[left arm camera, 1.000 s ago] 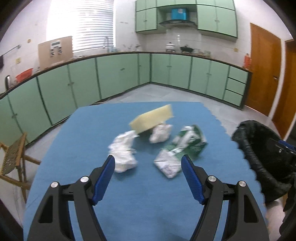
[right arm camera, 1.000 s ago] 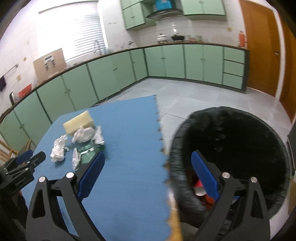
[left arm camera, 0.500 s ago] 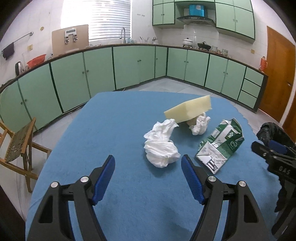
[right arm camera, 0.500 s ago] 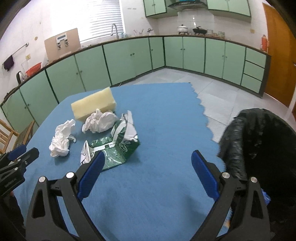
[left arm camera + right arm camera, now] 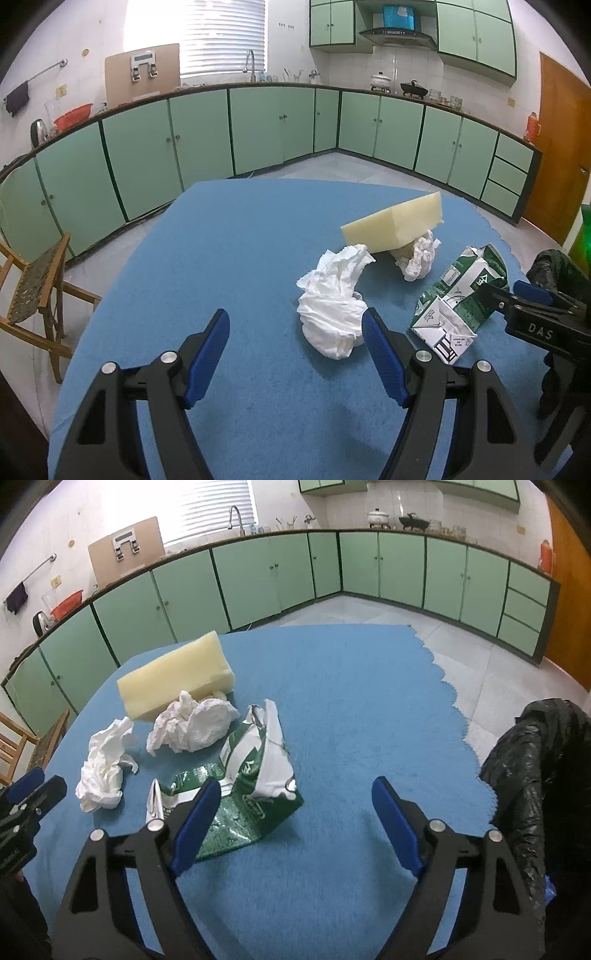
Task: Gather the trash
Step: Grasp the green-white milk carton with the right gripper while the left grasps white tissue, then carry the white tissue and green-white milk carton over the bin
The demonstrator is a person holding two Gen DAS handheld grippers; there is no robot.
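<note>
Left wrist view: the left gripper [image 5: 295,345] has drifted closer to the crumpled white tissue wad [image 5: 334,308], fingers wide and empty, the wad just beside its right finger. Right wrist view: the right gripper [image 5: 295,816] has swung from the black-lined trash bin [image 5: 535,760] to the crushed green-and-white carton [image 5: 255,779]; its jaws are closing with apparently nothing between them, so a carton pickup looks next.

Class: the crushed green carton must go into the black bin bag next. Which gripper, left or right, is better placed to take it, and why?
Right. The right gripper is open, jaws closing, the carton beside its left finger and the bin bag on its right. The left gripper faces the tissue.
</note>
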